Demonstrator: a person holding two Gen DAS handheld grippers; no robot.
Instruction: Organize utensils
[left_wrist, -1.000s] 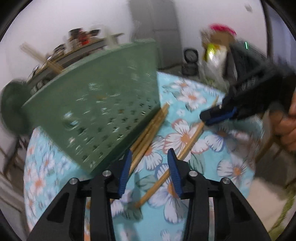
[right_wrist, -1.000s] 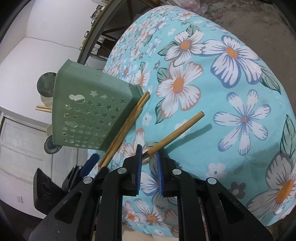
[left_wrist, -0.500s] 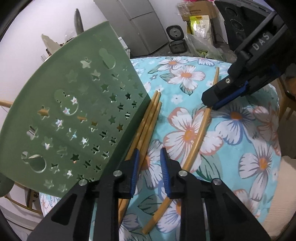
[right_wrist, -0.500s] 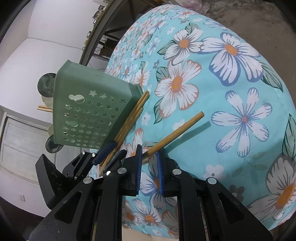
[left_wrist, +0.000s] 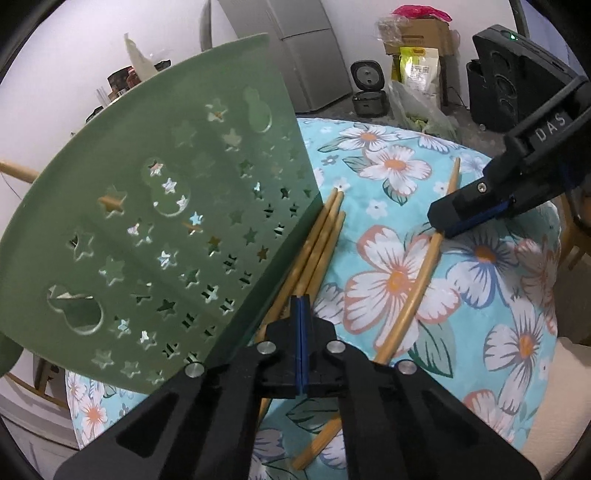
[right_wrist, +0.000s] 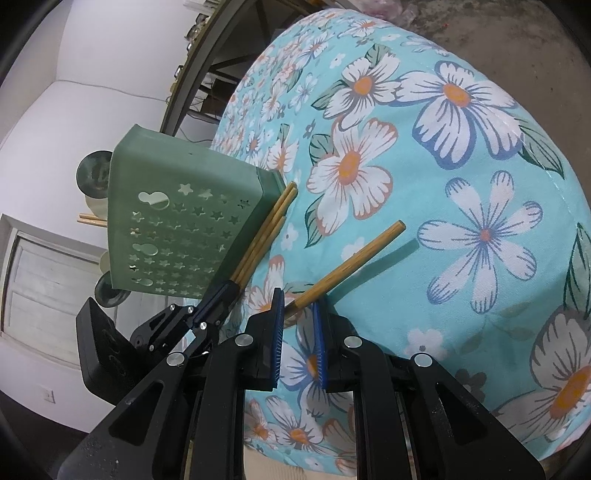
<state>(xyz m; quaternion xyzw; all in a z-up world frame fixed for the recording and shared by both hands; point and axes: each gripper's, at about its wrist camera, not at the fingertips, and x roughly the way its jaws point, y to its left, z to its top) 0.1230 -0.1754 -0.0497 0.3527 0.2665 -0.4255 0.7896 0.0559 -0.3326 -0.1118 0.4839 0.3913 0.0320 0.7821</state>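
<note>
Change since the earlier frames: the left gripper (left_wrist: 300, 306) has slid in beside the holder and its jaws have just been closing; the blue pads now meet with no gap. From the right wrist view its tips sit at the near ends of the three loose chopsticks, but whether a stick is actually pinched I cannot tell.
Green holder: the pale green plastic utensil holder with star-shaped cut-outs (left_wrist: 155, 221) stands tilted just left of the left fingers; a few wooden sticks show through its holes and past its far side.
Three loose chopsticks: three light bamboo chopsticks (left_wrist: 325, 236) lie side by side against the holder's right edge, running away from the left fingertips.
Single chopstick: one bamboo chopstick (right_wrist: 347, 264) is clamped between the pads of the right gripper (right_wrist: 299, 314), its far end lifted off the turquoise floral tablecloth (right_wrist: 461, 184).
Right gripper: narrowly parted, gripping that stick, unmoved.
Progress: judged partly done; some sticks appear to be in the holder, four remain outside it.
Left to do: likely lift the loose sticks and drop them in.
</note>
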